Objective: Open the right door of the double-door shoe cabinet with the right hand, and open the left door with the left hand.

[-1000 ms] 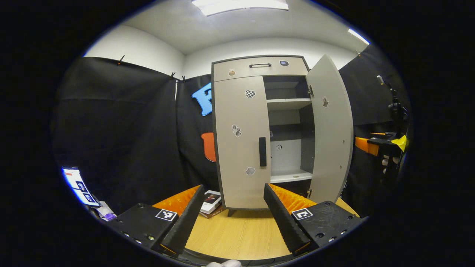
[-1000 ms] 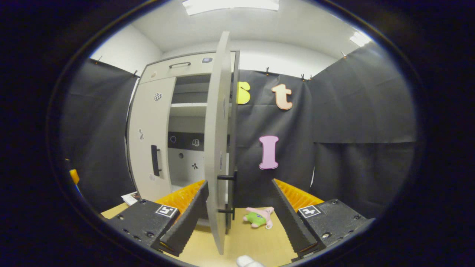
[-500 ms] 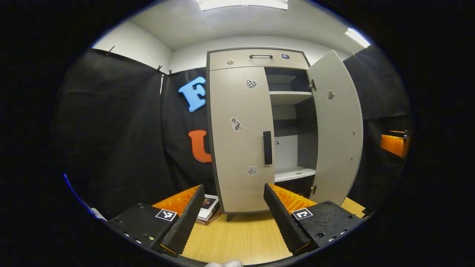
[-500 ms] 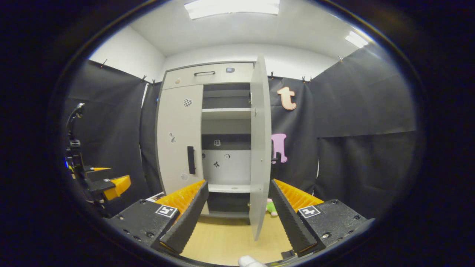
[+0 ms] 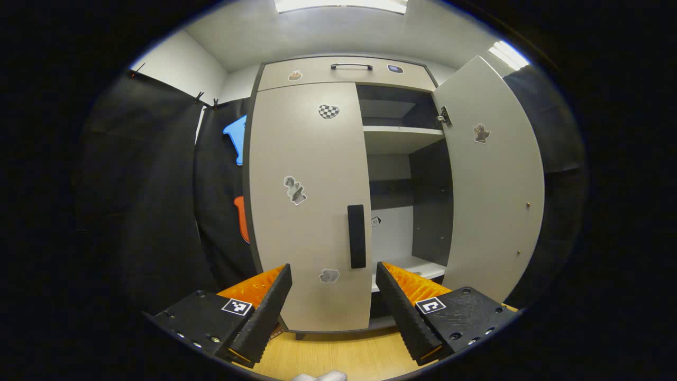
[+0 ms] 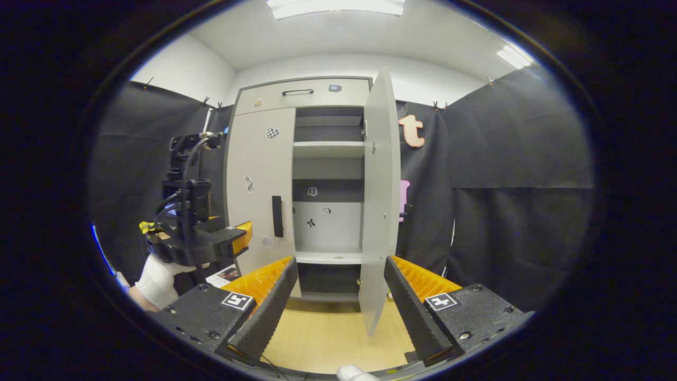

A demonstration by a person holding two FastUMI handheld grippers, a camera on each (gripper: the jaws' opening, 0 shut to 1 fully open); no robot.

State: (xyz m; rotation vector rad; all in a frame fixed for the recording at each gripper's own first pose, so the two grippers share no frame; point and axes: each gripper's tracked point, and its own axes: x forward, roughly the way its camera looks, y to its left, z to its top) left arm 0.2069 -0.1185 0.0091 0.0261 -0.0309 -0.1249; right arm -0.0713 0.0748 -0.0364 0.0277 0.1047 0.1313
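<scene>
Both claws gaped apart, gripping nothing: the left claw (image 5: 333, 288) faced the closed left door (image 5: 309, 206) mid-frame below its handle (image 5: 357, 236); the right claw (image 6: 338, 283) fronted the swung-open right door (image 6: 378, 201).

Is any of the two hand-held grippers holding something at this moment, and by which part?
Nothing is held. The left hand-held gripper is open before the closed left door's handle; the right hand-held gripper is open, apart from the open right door.
</scene>
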